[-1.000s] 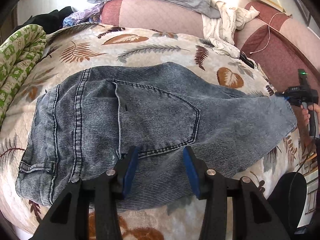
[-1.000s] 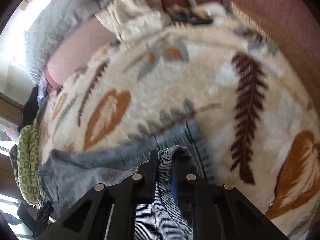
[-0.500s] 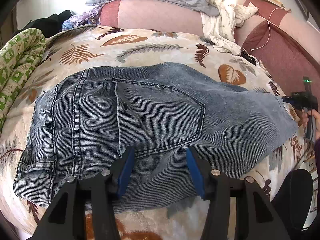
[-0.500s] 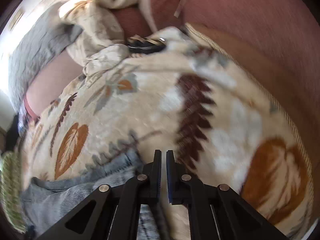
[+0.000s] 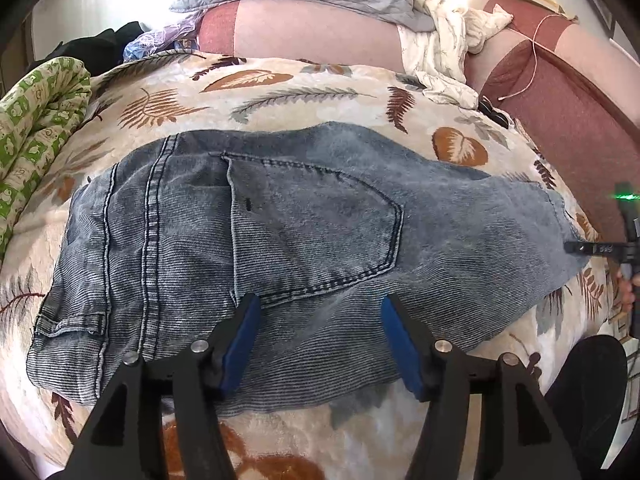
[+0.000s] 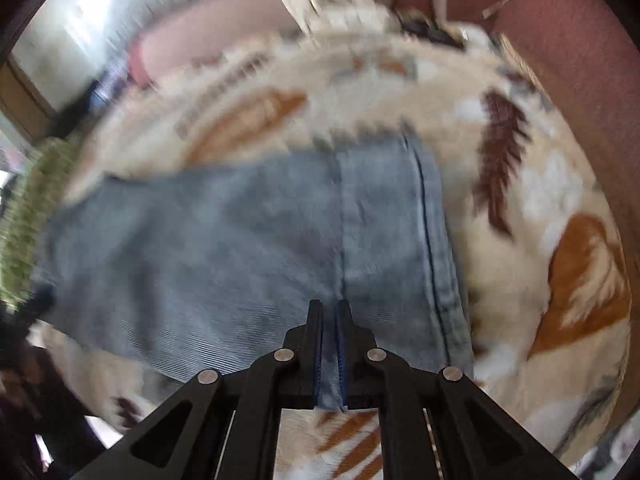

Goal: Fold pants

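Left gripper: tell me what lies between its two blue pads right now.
In the left wrist view, the open left gripper clamps nothing; between its pads shows only the denim of the pants, lying flat on the leaf-print blanket.

Jeans (image 5: pixel 304 240) lie on leaf-print blanket (image 5: pixel 280 96), seemingly a bed.

Faded grey-blue jeans (image 5: pixel 304 248) lie folded flat on the leaf-print blanket — back pocket up, hem pinched.
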Available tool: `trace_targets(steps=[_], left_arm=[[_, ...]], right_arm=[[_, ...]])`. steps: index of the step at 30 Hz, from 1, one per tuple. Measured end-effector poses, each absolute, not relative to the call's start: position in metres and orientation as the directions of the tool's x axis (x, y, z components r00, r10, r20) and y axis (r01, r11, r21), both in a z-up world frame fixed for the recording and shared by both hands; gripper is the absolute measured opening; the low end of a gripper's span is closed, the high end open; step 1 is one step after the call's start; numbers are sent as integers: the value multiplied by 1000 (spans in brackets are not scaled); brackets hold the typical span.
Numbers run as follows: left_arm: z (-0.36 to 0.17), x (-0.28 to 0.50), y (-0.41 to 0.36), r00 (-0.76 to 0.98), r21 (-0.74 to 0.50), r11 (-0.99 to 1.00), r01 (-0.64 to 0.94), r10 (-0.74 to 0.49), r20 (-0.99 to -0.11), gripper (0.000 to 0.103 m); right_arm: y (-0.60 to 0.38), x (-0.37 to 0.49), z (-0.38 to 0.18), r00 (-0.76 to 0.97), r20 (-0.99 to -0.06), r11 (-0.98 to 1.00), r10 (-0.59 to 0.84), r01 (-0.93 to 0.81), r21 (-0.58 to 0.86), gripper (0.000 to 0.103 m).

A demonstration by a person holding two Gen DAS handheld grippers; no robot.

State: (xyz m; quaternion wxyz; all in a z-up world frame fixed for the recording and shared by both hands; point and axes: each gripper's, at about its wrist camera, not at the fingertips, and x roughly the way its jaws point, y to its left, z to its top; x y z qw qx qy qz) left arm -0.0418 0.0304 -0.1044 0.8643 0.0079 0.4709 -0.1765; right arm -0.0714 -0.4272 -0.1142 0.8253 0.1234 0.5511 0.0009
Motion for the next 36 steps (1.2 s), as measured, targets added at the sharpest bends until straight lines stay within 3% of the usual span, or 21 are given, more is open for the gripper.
trace_targets(steps=[4, 6, 10, 17, 19, 24, 31, 36], left_arm=[[-104, -46, 30, 491, -126, 939, 320, -278, -826, 63], [-100, -46, 33, 497, -132, 943, 304, -276, -823, 63], [-86, -48, 36, 535, -172, 942, 290, -308, -787, 63], [-69, -62, 39, 607, -106, 960, 257, -246, -756, 68], [-68, -68, 35, 602, -104, 954, 282, -260, -755, 69], [-69, -73, 32, 611, -73, 955, 288, -242, -754, 69], [-75, -58, 44, 616, -57, 975, 216, -181, -767, 69], [-85, -42, 63, 620, 17, 991, 134, -70, -781, 69]], right_arm=[[-446, -76, -118, 390, -898, 928, 203, 216, 303, 6], [-438, -74, -104, 381, -915, 951, 133, 210, 226, 9], [-401, -62, -70, 437, -881, 965, 183, 93, 246, 9], [-272, -9, -37, 477, -829, 956, 293, -173, 238, 9], [-241, 4, -35, 482, -823, 951, 300, -222, 217, 21], [-178, 33, -31, 474, -807, 926, 353, -298, 230, 23], [-137, 51, -44, 457, -827, 931, 328, -306, 200, 23], [-158, 19, -60, 457, -853, 956, 252, -253, 147, 23]])
